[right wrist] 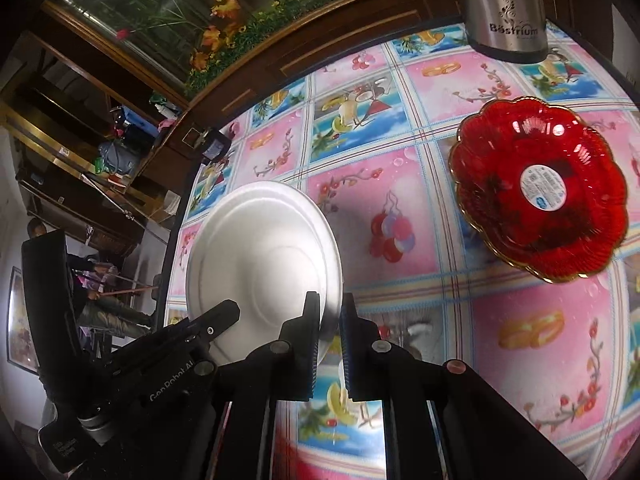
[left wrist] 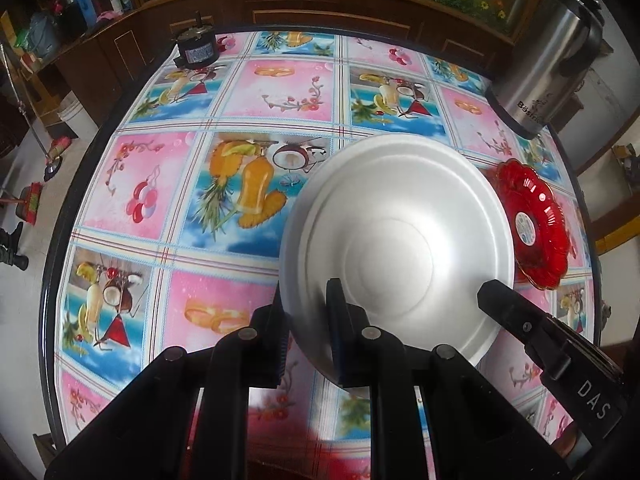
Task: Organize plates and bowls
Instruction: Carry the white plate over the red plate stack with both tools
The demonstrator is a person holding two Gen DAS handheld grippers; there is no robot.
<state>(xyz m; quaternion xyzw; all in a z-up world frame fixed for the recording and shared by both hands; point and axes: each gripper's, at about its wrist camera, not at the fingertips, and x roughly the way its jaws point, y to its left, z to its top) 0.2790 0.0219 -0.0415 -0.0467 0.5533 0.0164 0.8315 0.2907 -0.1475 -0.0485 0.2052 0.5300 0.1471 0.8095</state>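
A silver metal plate [left wrist: 396, 240] is held above the fruit-print tablecloth by both grippers. My left gripper [left wrist: 308, 312] is shut on its near left rim. My right gripper [right wrist: 330, 316] is shut on its right rim; its finger also shows in the left wrist view [left wrist: 500, 300]. The plate shows in the right wrist view [right wrist: 264, 256], tilted, with the left gripper's fingers [right wrist: 220, 316] on its lower left edge. A red scalloped glass dish [right wrist: 540, 188] with a round label lies on the table to the right of the plate; it also shows in the left wrist view [left wrist: 532, 224].
A steel kettle [left wrist: 548, 60] stands at the table's far right. A small black device [left wrist: 196, 46] sits at the far left edge. A wooden cabinet [left wrist: 320, 12] runs behind the round table [left wrist: 60, 264]. Brooms and a person stand on the floor at left.
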